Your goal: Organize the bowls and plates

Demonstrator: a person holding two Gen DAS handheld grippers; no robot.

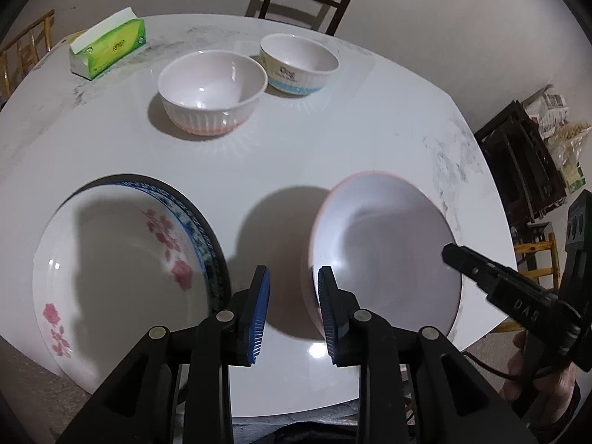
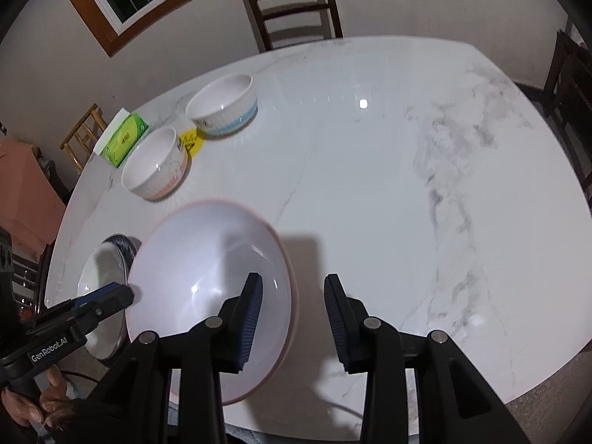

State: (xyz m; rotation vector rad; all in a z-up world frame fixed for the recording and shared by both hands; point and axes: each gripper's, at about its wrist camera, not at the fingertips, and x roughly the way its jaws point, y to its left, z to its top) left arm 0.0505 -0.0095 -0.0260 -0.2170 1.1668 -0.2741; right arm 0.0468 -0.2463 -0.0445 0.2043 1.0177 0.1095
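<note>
White plate (image 1: 388, 244) (pink-rimmed, tilted) sits between both tools, each parted, gripping nothing.

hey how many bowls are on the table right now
3: a pink-rimmed bowl near the front edge, a pink-based ribbed bowl farther back, and a blue-banded bowl beside it. Stacked plates might hide more.

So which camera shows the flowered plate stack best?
The left wrist view: the flowered plate lies almost whole, pink flowers clear, atop blue-patterned and dark rims. In the right wrist view only a small slice shows, behind the pink-rimmed bowl and left claw.
</note>
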